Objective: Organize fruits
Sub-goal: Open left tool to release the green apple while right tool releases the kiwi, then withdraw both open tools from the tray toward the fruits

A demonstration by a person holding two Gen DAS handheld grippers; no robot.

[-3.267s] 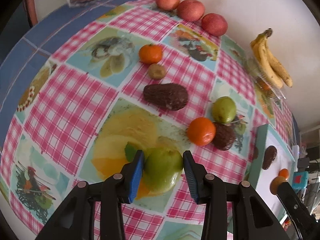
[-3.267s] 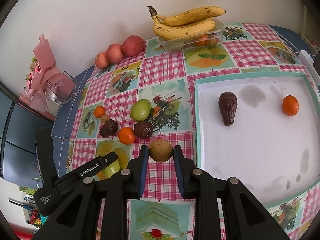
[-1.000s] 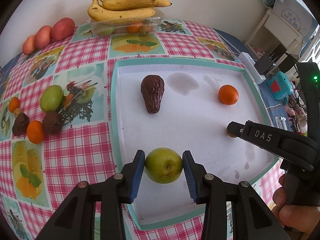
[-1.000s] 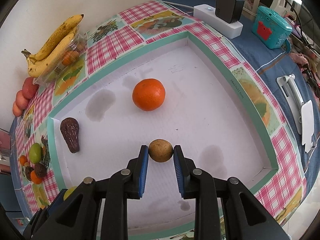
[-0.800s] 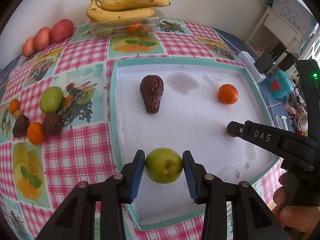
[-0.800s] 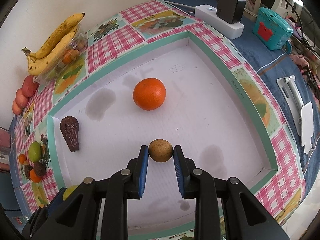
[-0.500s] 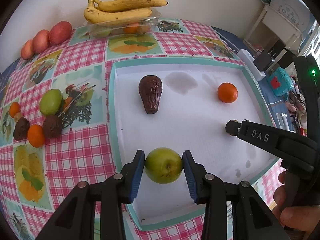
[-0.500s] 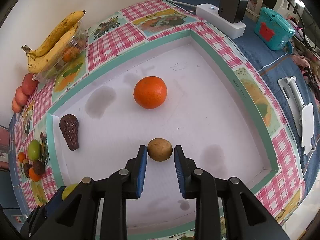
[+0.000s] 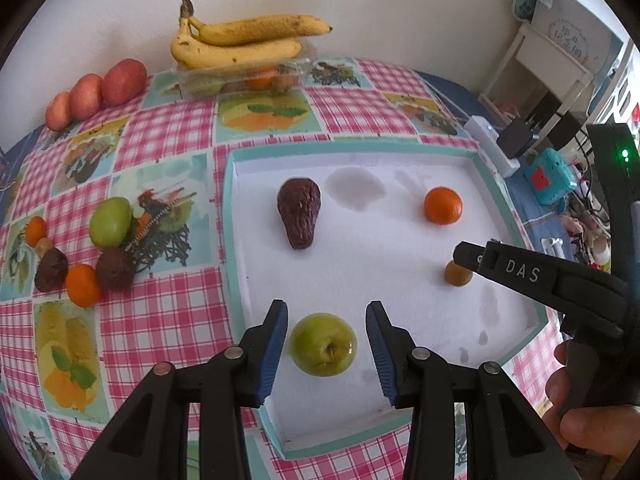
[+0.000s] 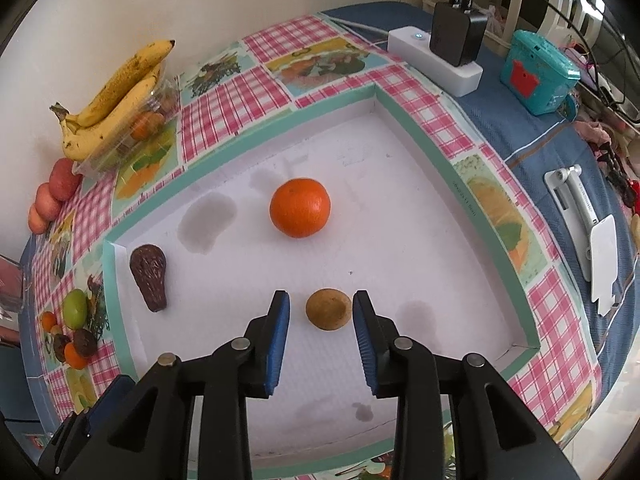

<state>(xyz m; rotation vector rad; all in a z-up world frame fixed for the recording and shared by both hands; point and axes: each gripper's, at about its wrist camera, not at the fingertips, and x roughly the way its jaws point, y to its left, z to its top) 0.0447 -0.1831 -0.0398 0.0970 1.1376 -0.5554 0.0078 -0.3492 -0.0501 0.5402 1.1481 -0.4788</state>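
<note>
the green apple [image 9: 323, 345] sits on the white floor of the tray [image 9: 228, 216], near its front-left corner, between the blue pads of the left hand-held gripper [image 9: 327, 354]. a clear gap shows on both sides of it, so that gripper is spread and pinching nothing. the small brown fruit [image 10: 329, 309] lies further right in the tray, near the orange [image 10: 300, 207]; the right hand-held gripper [image 10: 321, 335] straddles it with its jaws opening, and its left pad stands off while the right pad looks very close or just touching.

the apple looks firm, smooth and fairly heavy, likely waxy enough to slip, and round enough to roll on the flat tray. it would best be taken across its widest middle, pads level, stem kept clear. the brown fruit seems light, small and a little rough, so it should grip easily, but squeezing hard may bruise it. the wrinkled dark avocado [image 9: 299, 211] at the tray's far left looks soft; it would want a gentle hold across its broad end. more fruit waits on the bench [image 9: 168, 136] to the left.
</note>
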